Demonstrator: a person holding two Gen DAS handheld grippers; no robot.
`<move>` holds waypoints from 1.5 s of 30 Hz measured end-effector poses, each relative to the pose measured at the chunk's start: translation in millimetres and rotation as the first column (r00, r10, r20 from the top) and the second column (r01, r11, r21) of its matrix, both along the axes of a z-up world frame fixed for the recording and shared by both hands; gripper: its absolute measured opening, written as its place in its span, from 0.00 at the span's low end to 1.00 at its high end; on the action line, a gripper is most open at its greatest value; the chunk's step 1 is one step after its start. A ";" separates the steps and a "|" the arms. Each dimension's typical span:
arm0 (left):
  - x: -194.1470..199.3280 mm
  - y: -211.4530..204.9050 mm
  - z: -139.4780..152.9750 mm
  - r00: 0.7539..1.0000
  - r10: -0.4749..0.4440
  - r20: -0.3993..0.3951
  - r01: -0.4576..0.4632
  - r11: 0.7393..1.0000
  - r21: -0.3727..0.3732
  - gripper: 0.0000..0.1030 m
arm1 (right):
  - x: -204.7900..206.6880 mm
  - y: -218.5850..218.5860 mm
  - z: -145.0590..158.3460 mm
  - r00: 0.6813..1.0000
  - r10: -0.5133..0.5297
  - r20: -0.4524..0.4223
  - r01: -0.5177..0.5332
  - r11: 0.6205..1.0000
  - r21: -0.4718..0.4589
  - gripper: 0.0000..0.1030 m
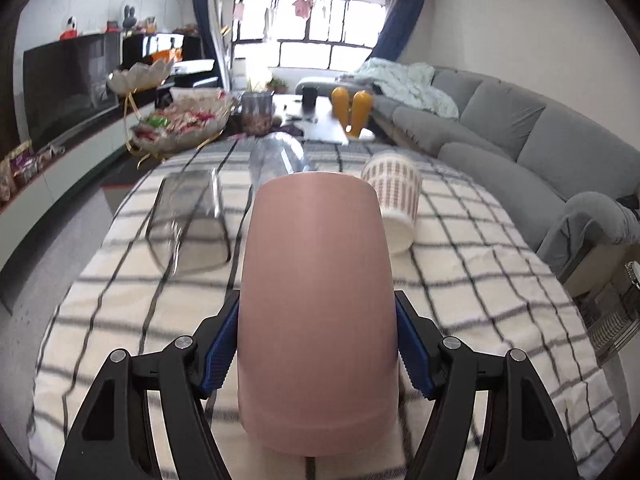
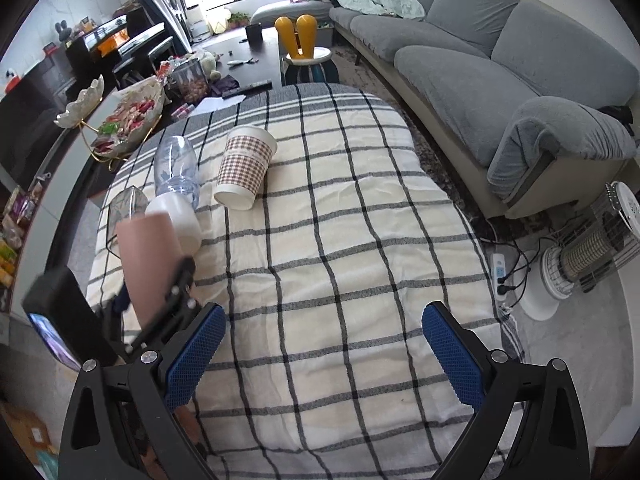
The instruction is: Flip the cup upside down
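Observation:
My left gripper (image 1: 318, 350) is shut on a pink cup (image 1: 318, 304), blue pads pressed on both its sides. The cup stands base-up, its wide end lowest, just above the checked tablecloth (image 1: 480, 300). In the right wrist view the pink cup (image 2: 148, 260) shows at the left, held by the left gripper (image 2: 160, 284). My right gripper (image 2: 324, 356) is open and empty over the cloth near the front edge.
A patterned paper cup (image 2: 244, 168) lies on its side mid-table, also in the left wrist view (image 1: 396, 196). A clear plastic bottle (image 2: 176, 168), a white cup (image 2: 176, 220) and a clear glass (image 1: 188, 224) sit at the left. A grey sofa (image 2: 480, 52) and a heater (image 2: 588, 248) stand right.

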State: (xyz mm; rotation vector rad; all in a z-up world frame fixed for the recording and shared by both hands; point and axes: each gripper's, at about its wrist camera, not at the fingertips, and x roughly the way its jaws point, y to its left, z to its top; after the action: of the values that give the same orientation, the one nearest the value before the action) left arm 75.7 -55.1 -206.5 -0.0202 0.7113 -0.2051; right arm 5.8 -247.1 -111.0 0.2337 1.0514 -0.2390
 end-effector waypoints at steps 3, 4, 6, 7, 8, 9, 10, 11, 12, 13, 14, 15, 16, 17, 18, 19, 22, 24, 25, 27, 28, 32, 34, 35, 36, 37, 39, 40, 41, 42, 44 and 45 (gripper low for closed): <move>-10.3 -0.1 -1.7 1.000 0.000 0.010 0.000 1.000 0.012 0.68 | -2.1 0.6 -0.4 1.000 0.005 -0.004 -0.005 1.000 0.007 0.96; -13.1 -0.6 -1.3 1.000 0.000 0.010 0.000 1.000 0.019 0.68 | -3.2 1.2 0.0 1.000 0.007 -0.004 -0.007 1.000 0.009 0.96; -17.8 0.0 -1.1 1.000 0.003 0.005 -0.003 1.000 0.022 0.68 | -6.9 2.4 2.8 1.000 0.010 0.005 -0.010 1.000 0.005 0.96; -20.4 0.0 -1.5 1.000 0.004 0.002 -0.004 1.000 0.022 0.68 | -8.0 2.2 4.0 1.000 0.010 0.008 -0.010 1.000 0.002 0.96; -23.6 0.3 -1.9 1.000 0.003 -0.006 -0.003 1.000 0.024 0.69 | -9.4 2.2 5.4 1.000 0.011 0.012 -0.011 1.000 0.002 0.96; -26.3 0.9 -2.0 1.000 0.001 -0.012 -0.001 1.000 0.024 0.69 | -11.0 2.0 6.4 1.000 0.011 0.016 -0.011 1.000 0.001 0.96; -28.5 1.4 -1.9 1.000 0.000 -0.019 0.001 1.000 0.023 0.69 | -12.7 1.9 7.1 1.000 0.011 0.019 -0.011 1.000 0.001 0.96; -30.9 2.8 -2.2 0.999 -0.002 -0.032 0.002 1.000 0.016 0.69 | -14.1 2.0 7.1 1.000 0.011 0.020 -0.011 1.000 0.000 0.96; -32.7 4.1 -2.3 0.999 -0.001 -0.042 0.001 1.000 0.011 0.69 | -15.6 2.5 7.0 1.000 0.012 0.020 -0.012 1.000 0.002 0.96; -34.2 5.3 -2.9 0.999 0.000 -0.052 0.000 1.000 0.006 0.69 | -17.1 2.7 6.8 1.000 0.012 0.023 -0.012 1.000 0.003 0.96; -35.6 6.6 -3.5 0.998 0.000 -0.062 0.000 1.000 0.001 0.69 | -17.9 2.9 6.4 1.000 0.012 0.025 -0.012 1.000 0.003 0.96; -36.3 7.0 -3.4 0.998 0.000 -0.064 0.000 1.000 0.001 0.69 | -19.0 3.2 5.8 1.000 0.013 0.026 -0.013 1.000 0.002 0.96; -37.4 7.1 -3.2 0.998 0.002 -0.065 -0.002 1.000 0.003 0.69 | -20.2 4.0 5.3 0.999 0.015 0.028 -0.015 1.000 0.001 0.96; -38.4 7.6 -2.4 0.998 0.003 -0.066 -0.003 1.000 0.003 0.69 | -21.4 5.0 5.4 0.999 0.018 0.034 -0.018 1.000 -0.005 0.96; -38.9 8.1 -0.6 0.998 0.002 -0.070 -0.002 1.000 -0.003 0.69 | -22.4 6.1 5.9 0.999 0.021 0.040 -0.020 1.000 -0.012 0.96; -39.9 8.3 -0.2 0.997 0.002 -0.071 -0.003 1.000 -0.005 0.69 | -23.4 6.8 6.3 0.999 0.023 0.046 -0.022 1.000 -0.019 0.96; -45.3 8.1 3.7 0.998 -0.006 -0.061 0.006 1.000 0.000 0.69 | -26.5 9.1 8.2 0.997 0.032 0.070 -0.029 0.999 -0.045 0.96; -48.6 6.7 6.9 0.998 -0.015 -0.054 0.016 1.000 0.005 0.74 | -27.6 9.5 8.5 0.996 0.036 0.084 -0.031 0.998 -0.057 0.96; -50.3 6.5 8.0 0.998 -0.017 -0.056 0.017 1.000 0.007 0.75 | -28.2 10.0 8.5 0.996 0.036 0.086 -0.031 0.998 -0.061 0.96; -52.5 6.1 9.0 0.998 -0.020 -0.060 0.020 1.000 0.006 0.76 | -29.6 10.3 8.3 0.995 0.041 0.092 -0.034 0.997 -0.067 0.96; -53.5 6.7 9.5 0.998 -0.022 -0.066 0.022 1.000 0.006 0.76 | -30.4 10.3 8.3 0.995 0.042 0.093 -0.035 0.997 -0.068 0.96; -56.4 7.9 11.4 0.996 -0.023 -0.081 0.023 1.000 0.005 0.77 | -33.3 10.2 9.6 0.994 0.043 0.099 -0.037 0.997 -0.062 0.96; -58.0 8.3 13.2 0.996 -0.023 -0.083 0.023 1.000 0.006 0.77 | -34.9 9.7 10.7 0.994 0.042 0.102 -0.036 0.998 -0.059 0.96; -59.6 8.2 15.1 0.996 -0.023 -0.083 0.024 1.000 0.009 0.78 | -34.9 9.6 10.7 0.994 0.043 0.103 -0.037 0.998 -0.058 0.96; -60.4 8.4 16.2 0.996 -0.024 -0.082 0.026 1.000 0.012 0.79 | -35.9 9.5 11.9 0.993 0.043 0.106 -0.037 0.998 -0.054 0.96; -62.5 8.4 18.6 0.996 -0.029 -0.081 0.030 0.999 0.014 0.80 | -36.5 9.3 13.2 0.993 0.043 0.108 -0.038 0.998 -0.051 0.96; -66.3 9.2 23.2 0.996 -0.033 -0.077 0.034 0.999 0.014 0.81 | -38.0 9.7 16.2 0.992 0.045 0.116 -0.040 0.998 -0.046 0.96; -68.8 9.6 26.5 0.997 -0.036 -0.073 0.037 0.999 0.013 0.82 | -38.8 10.0 18.3 0.992 0.047 0.121 -0.041 0.998 -0.046 0.96; -71.5 10.0 30.5 0.997 -0.038 -0.072 0.040 0.999 0.014 0.84 | -39.9 10.7 21.5 0.991 0.049 0.128 -0.043 0.998 -0.048 0.96; -73.6 10.6 34.1 0.997 -0.038 -0.071 0.040 0.999 0.018 0.86 | -40.8 11.1 23.6 0.990 0.050 0.133 -0.044 0.998 -0.049 0.96; -78.3 12.9 42.4 0.996 -0.037 -0.078 0.039 0.999 0.027 0.86 | -43.2 12.7 29.6 0.988 0.053 0.147 -0.045 0.998 -0.053 0.96; -80.3 15.0 46.6 0.996 -0.038 -0.084 0.040 0.999 0.025 0.86 | -44.8 13.5 33.3 0.986 0.054 0.156 -0.046 0.997 -0.058 0.96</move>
State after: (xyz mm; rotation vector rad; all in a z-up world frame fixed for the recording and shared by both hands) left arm -4.6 -40.0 -159.9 0.0108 0.7978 -0.2328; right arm -39.0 -233.6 -77.7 0.1744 0.8917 -0.1999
